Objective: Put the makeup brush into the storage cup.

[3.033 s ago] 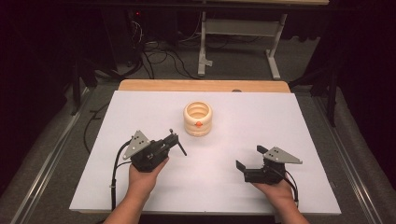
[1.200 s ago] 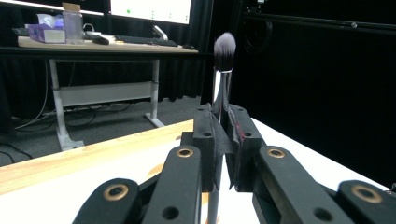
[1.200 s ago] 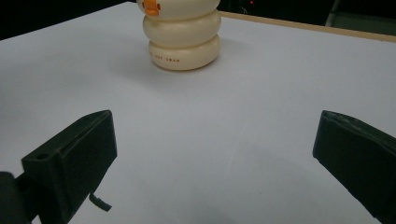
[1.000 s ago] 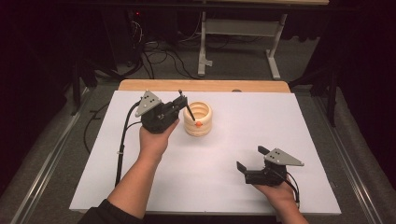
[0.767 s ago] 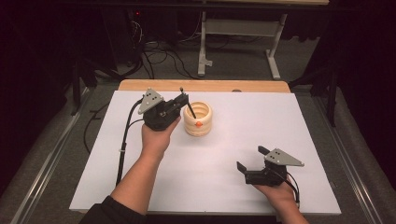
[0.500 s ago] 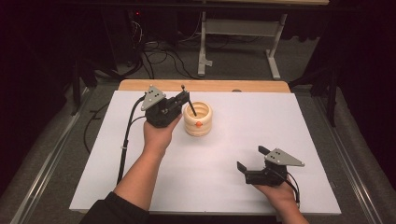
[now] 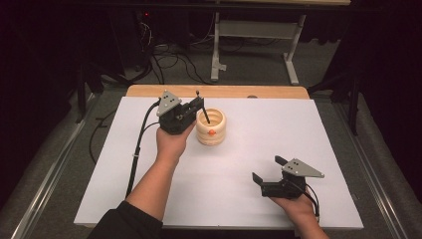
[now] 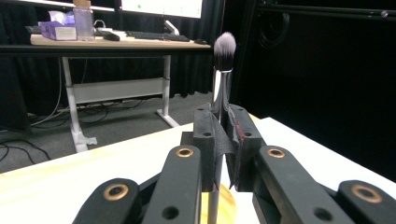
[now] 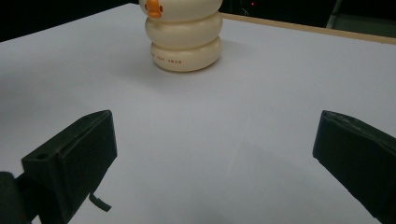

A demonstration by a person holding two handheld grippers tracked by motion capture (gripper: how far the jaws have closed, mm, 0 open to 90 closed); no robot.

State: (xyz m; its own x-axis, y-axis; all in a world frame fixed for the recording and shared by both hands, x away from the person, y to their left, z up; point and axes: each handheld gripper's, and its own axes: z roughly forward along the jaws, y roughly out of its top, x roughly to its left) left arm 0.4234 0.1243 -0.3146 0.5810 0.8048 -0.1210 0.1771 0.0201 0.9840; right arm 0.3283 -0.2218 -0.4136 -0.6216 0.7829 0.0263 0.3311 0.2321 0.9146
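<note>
A cream ring-stacked holder (image 7: 211, 129) with an orange beak stands at the far middle of the white table; the right gripper view has the holder (image 9: 186, 39) ahead of the jaws. My left gripper (image 7: 196, 105) is shut on a thin black makeup brush (image 7: 203, 107), just left of the holder. The brush (image 8: 224, 46) stands nearly upright with its fluffy head on top, and its lower end dips into the holder's opening. My right gripper (image 7: 267, 168) rests near the front right, open, with nothing between its jaws (image 9: 215, 154).
The white table top (image 7: 298, 129) has a wooden strip (image 7: 268, 92) along its far edge. Beyond it are a desk frame (image 7: 254, 35), floor cables and dark surroundings. A black cable (image 7: 137, 149) trails from the left gripper across the table's left side.
The left hand carried the brush from the front of the table to the holder, then drifted slightly right, so the brush's lower end now sits in the opening. The right gripper has not moved.
</note>
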